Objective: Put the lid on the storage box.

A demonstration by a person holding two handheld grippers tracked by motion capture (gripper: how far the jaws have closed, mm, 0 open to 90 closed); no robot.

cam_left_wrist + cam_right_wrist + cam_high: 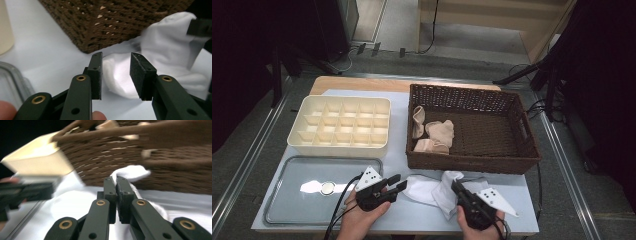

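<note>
A white cloth [430, 190] lies crumpled on the table just in front of the brown wicker basket [472, 164]. My right gripper [456, 187] is shut on the white cloth's right part; in the right gripper view the jaws [116, 180] are pressed together with a fold of the cloth [131, 172] bulging above the tips. My left gripper [395, 183] is open at the cloth's left end. In the left gripper view its jaws [116, 63] stand apart, nothing between them, with the cloth [160, 50] straight ahead.
The basket holds several beige socks [434, 135] at its left side. A cream compartment box [337, 145] sits left of the basket. A clear shallow tray [287, 200] lies at the front left. The table's front edge is close under both hands.
</note>
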